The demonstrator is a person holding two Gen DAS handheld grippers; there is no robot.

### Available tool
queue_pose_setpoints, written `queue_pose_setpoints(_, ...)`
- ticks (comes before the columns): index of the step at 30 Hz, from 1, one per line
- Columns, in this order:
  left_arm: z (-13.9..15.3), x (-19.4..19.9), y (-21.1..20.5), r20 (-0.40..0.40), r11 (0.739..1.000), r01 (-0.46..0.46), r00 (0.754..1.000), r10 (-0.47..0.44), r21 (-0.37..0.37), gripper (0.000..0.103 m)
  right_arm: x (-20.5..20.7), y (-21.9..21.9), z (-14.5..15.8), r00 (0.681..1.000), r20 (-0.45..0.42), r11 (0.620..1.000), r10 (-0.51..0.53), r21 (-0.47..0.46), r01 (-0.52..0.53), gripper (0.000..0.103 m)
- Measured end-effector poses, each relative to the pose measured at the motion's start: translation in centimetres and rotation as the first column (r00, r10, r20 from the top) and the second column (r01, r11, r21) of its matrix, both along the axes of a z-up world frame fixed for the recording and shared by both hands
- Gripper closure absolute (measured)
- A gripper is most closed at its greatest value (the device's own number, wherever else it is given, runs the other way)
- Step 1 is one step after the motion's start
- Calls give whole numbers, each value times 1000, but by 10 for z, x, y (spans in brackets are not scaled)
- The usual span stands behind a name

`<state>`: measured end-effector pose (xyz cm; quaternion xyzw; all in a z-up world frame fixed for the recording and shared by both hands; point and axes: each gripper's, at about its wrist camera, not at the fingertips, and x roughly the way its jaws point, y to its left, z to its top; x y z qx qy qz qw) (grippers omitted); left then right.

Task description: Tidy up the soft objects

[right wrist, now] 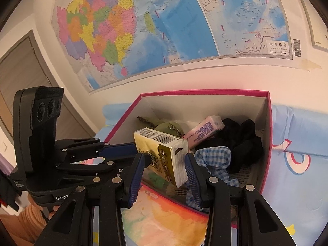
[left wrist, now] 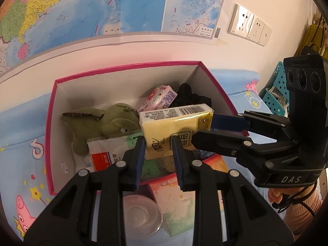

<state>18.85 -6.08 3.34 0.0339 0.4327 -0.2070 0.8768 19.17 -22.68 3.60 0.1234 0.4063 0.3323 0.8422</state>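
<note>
The yellow tissue pack (left wrist: 176, 129) hangs over the open pink-rimmed box (left wrist: 50, 123), held at both ends by the two grippers. The left gripper (left wrist: 157, 155) has its jaws closed a good way, with the blue pads pressing both sides of the lower end of the pack. The right gripper (left wrist: 205, 129) comes in from the right side, and its jaws also clamp the pack; in the right wrist view the right gripper (right wrist: 164, 170) has the white end of the tissue pack (right wrist: 162, 151) between its pads, the far one touching, while a small gap shows at the near one. Inside the box (right wrist: 268, 123) lie a green plush toy (left wrist: 102, 123), a pink tissue pack (left wrist: 160, 98), a black cloth (right wrist: 244, 141) and a blue checked cloth (right wrist: 213, 157). The box stands on a light blue cartoon sheet (left wrist: 22, 135). A map (right wrist: 143, 24) hangs on the wall behind.
</note>
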Motion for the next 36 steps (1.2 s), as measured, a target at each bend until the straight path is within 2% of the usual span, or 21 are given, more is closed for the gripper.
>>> queue_pose_setpoints(18, -2, 7, -3, -6, 1000, 5, 1000, -5, 14, 75, 5, 1, -3, 1000, -12, 1000, -2, 0, 2, 61)
queue_pose_setpoints(25, -7, 13, 1, -24, 999, -24, 999, 25, 24, 75, 6, 6, -6, 1000, -14, 999, -20, -38, 19, 60)
queue_pose_setpoints(26, -7, 14, 2, -24, 999, -30, 999, 30, 25, 75, 5, 7, -5, 1000, -11, 999, -27, -47, 26, 57)
queue_pose_setpoints(29, -3, 11, 8, -8, 999, -50, 999, 50, 19, 68, 1, 6, -3, 999, 4, 998, -38, -58, 38, 47)
queue_pose_setpoints(33, 6, -6, 22, 50, 997, -83, 995, 83, -2, 43, -10, 0, 3, 999, 30, 997, -39, -59, 41, 47)
queue_pose_setpoints(36, 17, -27, 33, 110, 995, -99, 989, 101, -26, 40, -24, -4, 7, 997, 63, 996, -44, -72, 48, 44)
